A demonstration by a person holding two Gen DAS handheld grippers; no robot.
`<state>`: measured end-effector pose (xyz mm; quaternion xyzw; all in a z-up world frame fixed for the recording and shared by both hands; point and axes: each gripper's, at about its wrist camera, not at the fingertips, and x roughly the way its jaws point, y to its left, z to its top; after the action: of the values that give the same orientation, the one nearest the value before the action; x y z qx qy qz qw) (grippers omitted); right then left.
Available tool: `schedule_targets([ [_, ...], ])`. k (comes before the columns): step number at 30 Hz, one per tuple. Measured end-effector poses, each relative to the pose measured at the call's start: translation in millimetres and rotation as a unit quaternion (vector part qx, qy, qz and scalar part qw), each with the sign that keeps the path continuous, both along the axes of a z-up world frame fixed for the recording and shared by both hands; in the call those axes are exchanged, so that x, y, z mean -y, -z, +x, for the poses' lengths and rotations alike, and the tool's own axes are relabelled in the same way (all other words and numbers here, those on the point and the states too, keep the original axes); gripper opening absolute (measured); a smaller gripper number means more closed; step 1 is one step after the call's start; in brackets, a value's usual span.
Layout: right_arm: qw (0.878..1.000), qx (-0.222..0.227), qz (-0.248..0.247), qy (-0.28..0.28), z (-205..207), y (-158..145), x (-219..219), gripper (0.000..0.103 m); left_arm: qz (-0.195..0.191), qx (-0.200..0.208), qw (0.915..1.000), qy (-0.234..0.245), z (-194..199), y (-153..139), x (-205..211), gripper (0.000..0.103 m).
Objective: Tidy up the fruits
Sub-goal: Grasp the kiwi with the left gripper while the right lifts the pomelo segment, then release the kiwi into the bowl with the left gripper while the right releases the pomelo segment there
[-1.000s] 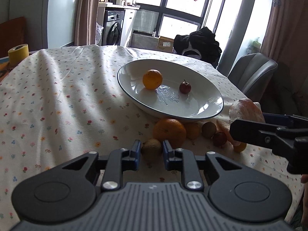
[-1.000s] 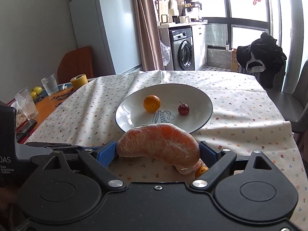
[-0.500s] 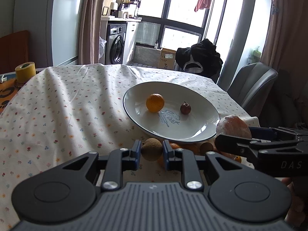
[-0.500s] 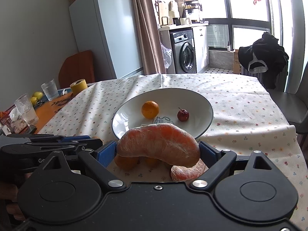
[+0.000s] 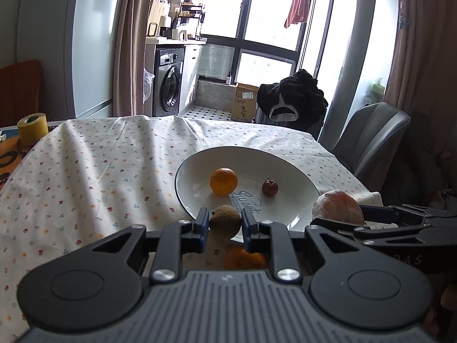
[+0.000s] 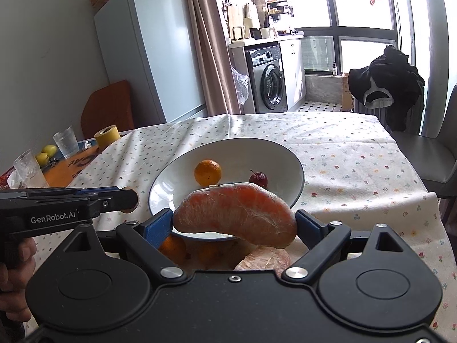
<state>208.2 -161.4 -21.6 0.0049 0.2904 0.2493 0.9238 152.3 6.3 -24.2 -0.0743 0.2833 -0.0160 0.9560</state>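
Tape roll [image 5: 31, 128] sits way off at the far left on the bare wood part of the table, with two glasses [image 6: 66, 141] and a couple of yellow fruits [image 6: 45, 154] near it in the right wrist view. Moving right, the flowery tablecloth [image 5: 94, 171] covers most of the table. Left gripper [image 5: 224, 224] has its blue pads pinching a small brownish-green fruit [image 5: 225, 220], held up off the cloth right at the near rim of the plate [image 5: 297, 171]; from the right wrist view that gripper comes in from the left with a hand [image 6: 15, 268] on its handle. Plate is white with a dark rim, roughly mid-table, and it's got a tangerine [image 5: 223, 181] on its left side and a small red fruit [image 5: 270, 187] a bit to the right, the two apart from each other. Under the left gripper there's an orange [image 5: 245, 258] lying on the cloth just near of the plate. Right gripper [image 6: 234, 224] is clamped on a big peeled citrus segment [image 6: 235, 214], fingers spread wide around its two ends, segment lying crosswise and hanging over the plate's near edge. Below it on the cloth: another orange [image 6: 172, 247] at the left and a second peeled segment [image 6: 264, 260] at the right. Far right, a grey chair [image 5: 371, 140] by the table, and a black garment [image 5: 291, 97] draped behind.
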Motion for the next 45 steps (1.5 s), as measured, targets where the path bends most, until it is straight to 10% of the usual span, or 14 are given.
schedule_targets([
  [38, 1.0, -0.021, 0.021, 0.01, 57.8, 10.4, -7.3, 0.093, -0.021, -0.031, 0.9987, -0.033, 44.2, 23.5, -18.5, 0.026],
  [45, 0.999, -0.016, 0.027, 0.027, 48.6, 5.1, 6.6, 0.095, -0.023, -0.025, 0.9986, -0.041, 32.7, 19.1, -19.0, 0.047],
])
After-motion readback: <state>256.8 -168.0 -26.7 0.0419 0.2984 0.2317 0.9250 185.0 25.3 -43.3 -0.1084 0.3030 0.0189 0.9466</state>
